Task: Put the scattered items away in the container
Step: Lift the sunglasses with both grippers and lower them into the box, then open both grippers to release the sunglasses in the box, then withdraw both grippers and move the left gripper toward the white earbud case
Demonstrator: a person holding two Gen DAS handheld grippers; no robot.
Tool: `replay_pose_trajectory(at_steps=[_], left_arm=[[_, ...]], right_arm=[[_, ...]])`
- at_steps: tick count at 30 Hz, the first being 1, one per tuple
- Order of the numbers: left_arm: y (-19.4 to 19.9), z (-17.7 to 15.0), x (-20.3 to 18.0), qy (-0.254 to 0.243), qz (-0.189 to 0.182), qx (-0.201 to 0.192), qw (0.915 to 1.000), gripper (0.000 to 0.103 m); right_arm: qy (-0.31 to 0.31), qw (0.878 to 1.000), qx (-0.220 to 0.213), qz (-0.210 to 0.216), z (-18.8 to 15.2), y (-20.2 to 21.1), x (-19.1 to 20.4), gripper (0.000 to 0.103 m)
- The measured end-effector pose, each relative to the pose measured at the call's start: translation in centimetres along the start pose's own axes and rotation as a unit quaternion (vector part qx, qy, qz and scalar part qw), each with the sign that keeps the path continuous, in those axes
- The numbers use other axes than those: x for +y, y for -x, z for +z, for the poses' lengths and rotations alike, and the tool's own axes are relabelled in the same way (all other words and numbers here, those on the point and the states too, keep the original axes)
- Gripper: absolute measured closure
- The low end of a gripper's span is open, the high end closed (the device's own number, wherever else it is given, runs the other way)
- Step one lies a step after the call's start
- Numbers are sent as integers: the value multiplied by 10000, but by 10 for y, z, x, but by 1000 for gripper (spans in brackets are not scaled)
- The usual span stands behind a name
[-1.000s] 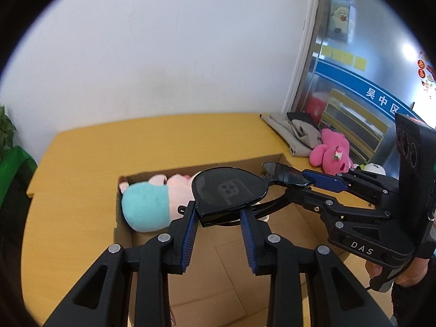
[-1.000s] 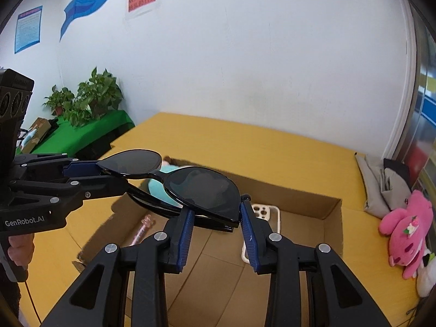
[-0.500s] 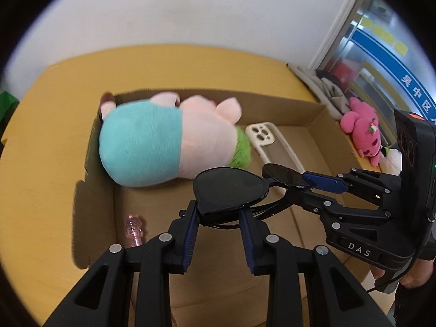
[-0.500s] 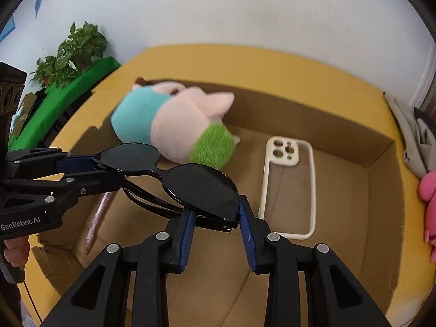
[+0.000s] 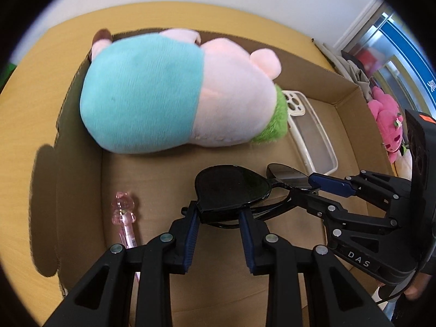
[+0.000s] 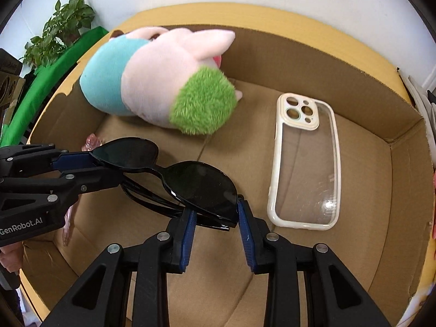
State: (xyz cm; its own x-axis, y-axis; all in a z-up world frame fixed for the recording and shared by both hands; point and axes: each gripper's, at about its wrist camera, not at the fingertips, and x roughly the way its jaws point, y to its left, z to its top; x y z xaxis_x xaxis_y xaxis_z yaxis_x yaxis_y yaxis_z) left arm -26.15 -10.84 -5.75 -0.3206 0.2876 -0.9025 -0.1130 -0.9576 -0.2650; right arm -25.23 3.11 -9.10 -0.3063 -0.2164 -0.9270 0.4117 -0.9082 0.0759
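Left tongs point(image 5: 218, 219) and right tongs point(image 6: 215, 219) share one pair of black sunglasses point(image 6: 200, 182), each clamped narrowly on a lens end.
The sunglasses hang inside the cardboard box point(image 6: 403, 163), above its floor, near the plush toy point(image 5: 169, 95), phone case point(image 6: 305, 163) and pink pen point(image 5: 124, 212).

I've got both grippers pitched steeply down. Left gripper point(image 5: 218, 216) clamped on one lens end, right gripper point(image 6: 215, 218) on the other; right pads look barely touching, hard to tell.
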Motion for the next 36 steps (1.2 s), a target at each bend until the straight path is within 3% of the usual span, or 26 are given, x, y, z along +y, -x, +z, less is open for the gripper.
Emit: replay_pose_trajectory(at_steps=[6, 9, 13, 16, 18, 22, 26, 28, 30, 36], left_arm=[[-6, -9, 2, 37, 51, 131, 9999, 75], [-14, -17, 3, -9, 294, 270, 9992, 75], [-7, -21, 5, 54, 263, 139, 9995, 75], [3, -24, 3, -20, 270, 21, 9996, 75], [12, -27, 1, -95, 331, -65, 9994, 75], [40, -33, -4, -191, 506, -488, 9973, 74], [91, -59, -18, -307, 930, -1525, 9834, 68], [117, -79, -30, -381, 946, -2015, 9742, 46], [134, -96, -42, -405, 1020, -2384, 9649, 34], [171, -156, -73, -217, 1393, -3153, 9385, 32]], right_arm=[[31, 9999, 91, -29, -9, -4, -1, 70], [14, 9999, 108, -22, -13, -4, -2, 70], [56, 9999, 121, -23, -19, -1, -3, 69], [66, 10000, 40, 2, -23, 7, -5, 59], [72, 9999, -36, 61, -27, 15, -6, 44], [142, 9996, -256, 47, -41, 37, -9, 33], [357, 9937, -953, -463, -67, 84, 2, 19], [309, 9886, -1422, -378, -84, 114, 10, 9], [237, 9838, -1750, -297, -97, 134, 21, 4], [-16, 9755, -2149, -466, -147, 154, 50, 1]])
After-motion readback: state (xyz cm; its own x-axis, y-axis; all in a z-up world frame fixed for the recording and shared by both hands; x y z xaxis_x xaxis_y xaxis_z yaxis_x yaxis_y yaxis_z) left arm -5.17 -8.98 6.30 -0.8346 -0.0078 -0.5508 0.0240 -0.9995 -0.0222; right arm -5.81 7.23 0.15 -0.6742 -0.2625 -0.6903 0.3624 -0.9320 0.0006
